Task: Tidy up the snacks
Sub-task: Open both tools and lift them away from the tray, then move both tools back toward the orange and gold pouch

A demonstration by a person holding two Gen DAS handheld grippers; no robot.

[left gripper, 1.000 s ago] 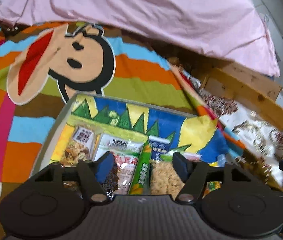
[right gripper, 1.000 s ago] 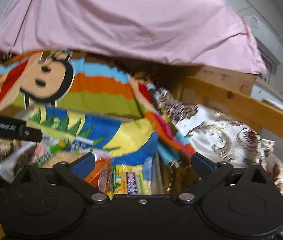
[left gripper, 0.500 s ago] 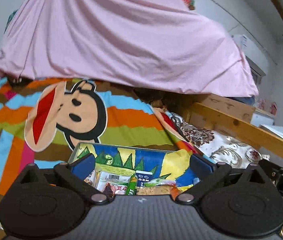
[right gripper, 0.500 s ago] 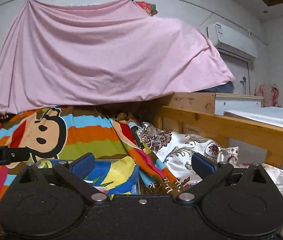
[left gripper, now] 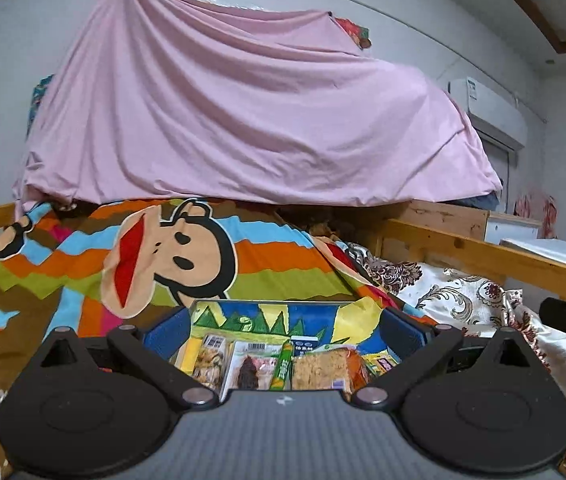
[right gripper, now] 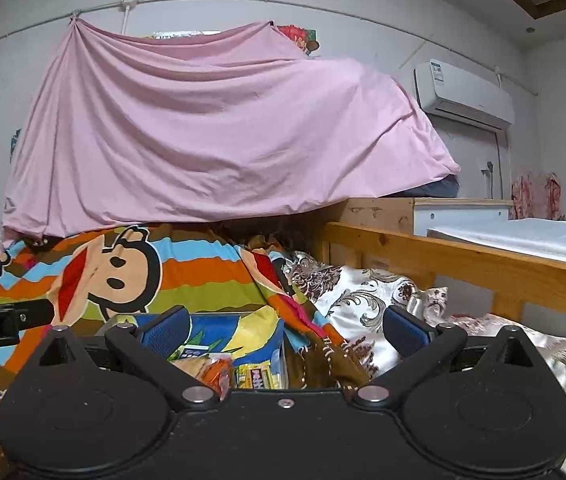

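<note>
Both grippers lifted clear of the snack box [left gripper: 275, 314].
Left gripper [left gripper: 283, 330] just opened, empty; right gripper [right gripper: 285, 330] released; box now low in frame, apparently filled.

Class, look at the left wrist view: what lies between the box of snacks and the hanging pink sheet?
Only the striped monkey blanket fills the stretch from snack box to pink sheet.

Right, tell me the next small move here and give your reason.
Probably lower the left hand-held gripper back toward the snack box. Both it and the right hand-held gripper stand open and empty, above the box on the striped blanket, while packets such as the green stick pack lie loosely inside.
</note>
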